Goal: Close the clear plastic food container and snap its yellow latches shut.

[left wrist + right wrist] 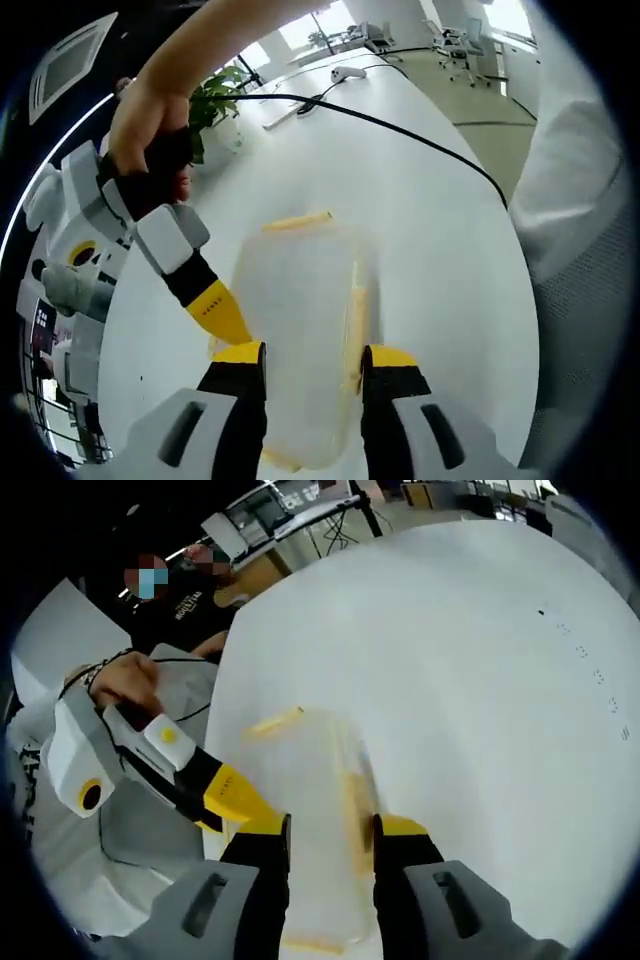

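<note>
Both grippers' jaws part-open, straddling container [300, 340].

Both tongs, left [314, 362] and right [330, 830], point inward with jaws parted.

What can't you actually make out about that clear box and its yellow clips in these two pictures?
- Left gripper view: the container is blurred; whether its yellow latches are snapped is unclear.
- Its near end is hidden behind the left gripper.
- Right gripper view: the right gripper covers the container's near edge; lid seating is unreadable.
</note>
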Tool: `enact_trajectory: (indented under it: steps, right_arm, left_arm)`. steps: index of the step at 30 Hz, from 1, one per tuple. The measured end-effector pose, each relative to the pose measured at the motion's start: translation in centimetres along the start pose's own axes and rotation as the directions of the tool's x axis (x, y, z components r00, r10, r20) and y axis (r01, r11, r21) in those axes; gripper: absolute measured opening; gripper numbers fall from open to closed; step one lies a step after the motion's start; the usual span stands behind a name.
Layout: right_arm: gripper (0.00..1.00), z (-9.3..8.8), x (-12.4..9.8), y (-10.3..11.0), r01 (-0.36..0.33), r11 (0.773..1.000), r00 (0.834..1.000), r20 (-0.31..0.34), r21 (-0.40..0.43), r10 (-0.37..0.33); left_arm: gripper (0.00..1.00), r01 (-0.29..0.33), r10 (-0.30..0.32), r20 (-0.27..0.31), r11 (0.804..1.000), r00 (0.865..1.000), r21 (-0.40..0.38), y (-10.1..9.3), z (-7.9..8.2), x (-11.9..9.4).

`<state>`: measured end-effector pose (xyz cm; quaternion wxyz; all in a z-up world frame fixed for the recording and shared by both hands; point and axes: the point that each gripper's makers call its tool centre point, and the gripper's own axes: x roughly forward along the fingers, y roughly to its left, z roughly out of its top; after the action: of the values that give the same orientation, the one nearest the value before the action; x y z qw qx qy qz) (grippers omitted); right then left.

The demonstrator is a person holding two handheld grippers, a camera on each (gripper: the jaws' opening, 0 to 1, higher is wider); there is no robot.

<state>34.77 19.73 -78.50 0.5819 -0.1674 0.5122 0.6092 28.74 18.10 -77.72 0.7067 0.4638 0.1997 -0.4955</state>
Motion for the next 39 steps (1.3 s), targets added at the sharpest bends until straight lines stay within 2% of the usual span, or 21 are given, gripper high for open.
enact_trajectory:
  steps: [8, 11, 13, 19, 20, 21, 22, 32, 37, 39]
  right_arm:
    - [0.27, -0.3, 0.2, 0.3, -0.039, 0.999, 0.999, -0.006, 0.011, 0.039]
    - [0.26, -0.3, 0.2, 0.4, -0.051, 0.998, 0.997, -0.06, -0.021, 0.05]
    - [0.25, -0.3, 0.4, 0.5, -0.058, 0.998, 0.994, -0.089, -0.012, 0.057]
    - [0.24, -0.3, 0.3, 0.6, -0.061, 0.998, 0.989, -0.138, -0.029, 0.056]
    - [0.21, -0.4, 0.3, 0.6, -0.065, 0.998, 0.988, -0.143, -0.021, 0.061]
    - [0.22, -1.2, 0.3, 1.4, -0.111, 0.994, 0.977, -0.184, 0.001, 0.109]
    - [0.22, -0.6, 1.2, 0.4, -0.076, 0.997, 0.985, -0.156, 0.0, 0.075]
    - [0.24, 0.0, 1.4, 0.5, -0.068, 0.998, 0.986, -0.155, 0.008, 0.068]
    - [0.26, 0.4, 1.2, 0.6, -0.042, 0.999, 0.989, -0.141, -0.015, 0.039]
    - [0.26, 0.6, 1.0, 0.6, -0.023, 0.999, 0.992, -0.128, -0.034, 0.018]
  left_arm:
    - [0.3, 0.016, -0.016, -0.003, 1.0, 1.0, -0.012, -0.3, -0.2, 0.1]
    - [0.31, 0.021, -0.021, -0.001, 1.0, 1.0, -0.012, -0.3, -0.2, 0.2]
    - [0.31, 0.026, -0.026, 0.0, 1.0, 1.0, -0.009, -0.3, -0.2, 0.2]
    - [0.31, 0.025, -0.025, 0.001, 1.0, 1.0, 0.001, -0.3, -0.2, 0.2]
    - [0.31, 0.023, -0.023, 0.002, 1.0, 1.0, 0.009, -0.4, -0.2, 0.3]
    - [0.32, 0.015, -0.015, 0.003, 1.0, 1.0, 0.011, -0.4, -0.2, 0.4]
    - [0.32, 0.003, -0.003, -0.005, 0.999, 1.0, 0.055, -0.4, -0.3, 0.7]
    - [0.34, 0.003, -0.003, -0.004, 0.999, 1.0, 0.045, -0.5, -0.2, 0.6]
    - [0.35, -0.001, 0.001, 0.004, 0.999, 1.0, 0.035, -0.4, -0.1, 0.5]
    - [0.35, 0.006, -0.006, 0.016, 1.0, 1.0, 0.007, -0.3, 0.1, 0.3]
